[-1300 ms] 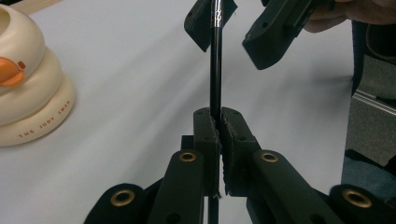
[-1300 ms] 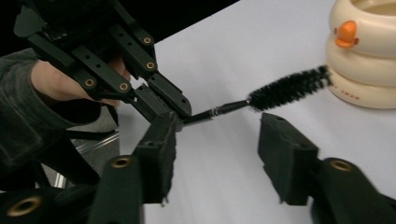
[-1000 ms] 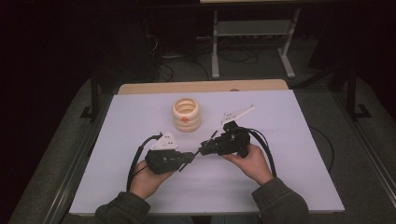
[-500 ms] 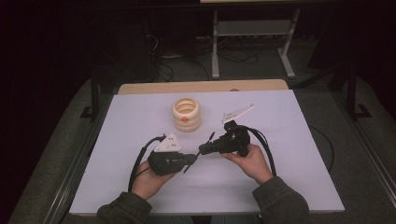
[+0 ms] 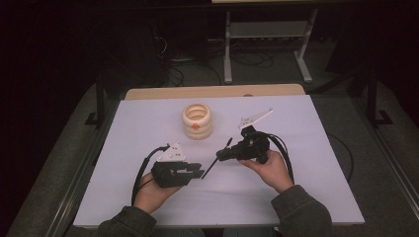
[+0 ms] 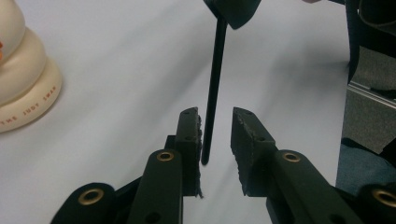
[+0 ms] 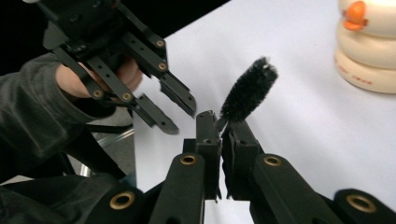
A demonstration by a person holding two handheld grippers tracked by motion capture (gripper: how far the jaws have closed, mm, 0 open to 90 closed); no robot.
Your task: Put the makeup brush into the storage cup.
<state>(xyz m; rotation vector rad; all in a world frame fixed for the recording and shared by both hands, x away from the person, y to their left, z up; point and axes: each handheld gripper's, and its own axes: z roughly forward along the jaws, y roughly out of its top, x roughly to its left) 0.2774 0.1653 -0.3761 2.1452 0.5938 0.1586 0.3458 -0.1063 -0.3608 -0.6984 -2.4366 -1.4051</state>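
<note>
My left gripper [image 6: 216, 135] has its jaws just opened, parted around the thin black handle of a brush [image 6: 213, 93], pads clear of it. Low centre of the high view, my right gripper [image 5: 223, 155] pinches the brush [image 5: 213, 163] tightly near its bristles, the handle slanting down-left. Farther up, mid-frame, a cream ring stack [image 5: 197, 120] stands on the white table [image 5: 306, 148].

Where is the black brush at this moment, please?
The black brush is near the middle of the white table in the high view, clamped by the right gripper, its thin handle reaching toward the open left gripper.
</note>
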